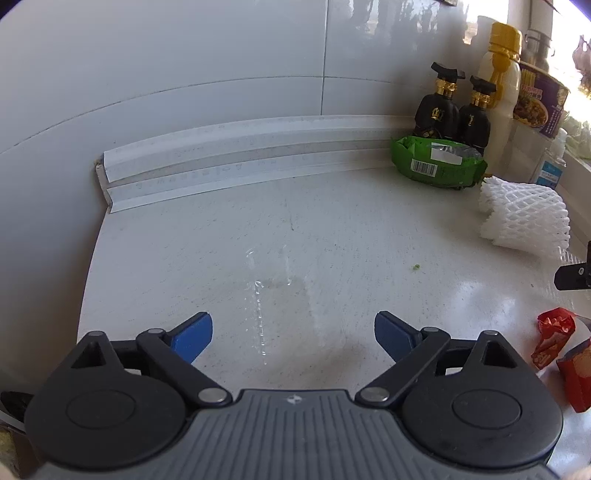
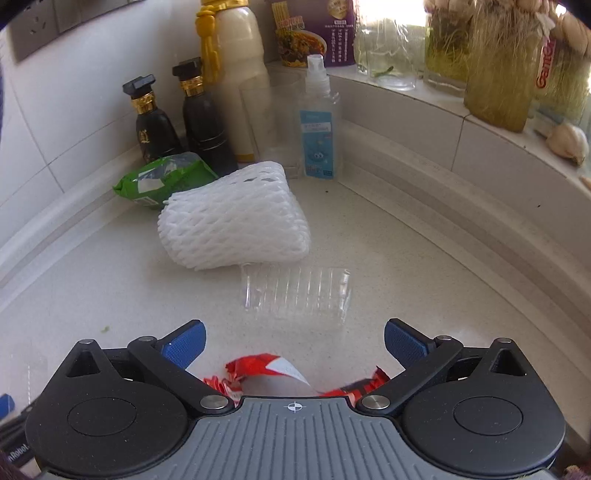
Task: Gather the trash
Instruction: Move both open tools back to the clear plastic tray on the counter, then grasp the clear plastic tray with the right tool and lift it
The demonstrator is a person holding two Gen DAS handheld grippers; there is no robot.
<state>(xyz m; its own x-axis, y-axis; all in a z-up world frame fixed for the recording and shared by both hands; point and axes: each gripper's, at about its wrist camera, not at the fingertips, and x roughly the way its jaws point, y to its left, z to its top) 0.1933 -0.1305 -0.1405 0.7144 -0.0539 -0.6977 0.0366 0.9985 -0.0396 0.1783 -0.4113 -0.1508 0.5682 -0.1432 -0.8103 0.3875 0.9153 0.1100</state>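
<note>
My left gripper is open over the white counter, above a faint clear plastic piece that its blue pads do not touch. A green wrapper, a white foam net and a red wrapper lie to its right. My right gripper is open too, and the crumpled red wrapper lies just below its fingers, partly hidden by the gripper body. Ahead of it lie a clear ribbed plastic tray, the foam net and the green wrapper.
Two dark bottles, a tall white bottle with a yellow cap, a clear spray bottle and a purple noodle cup stand in the back corner. Glass jars with plants and garlic sit on the window ledge. The tiled wall closes the left.
</note>
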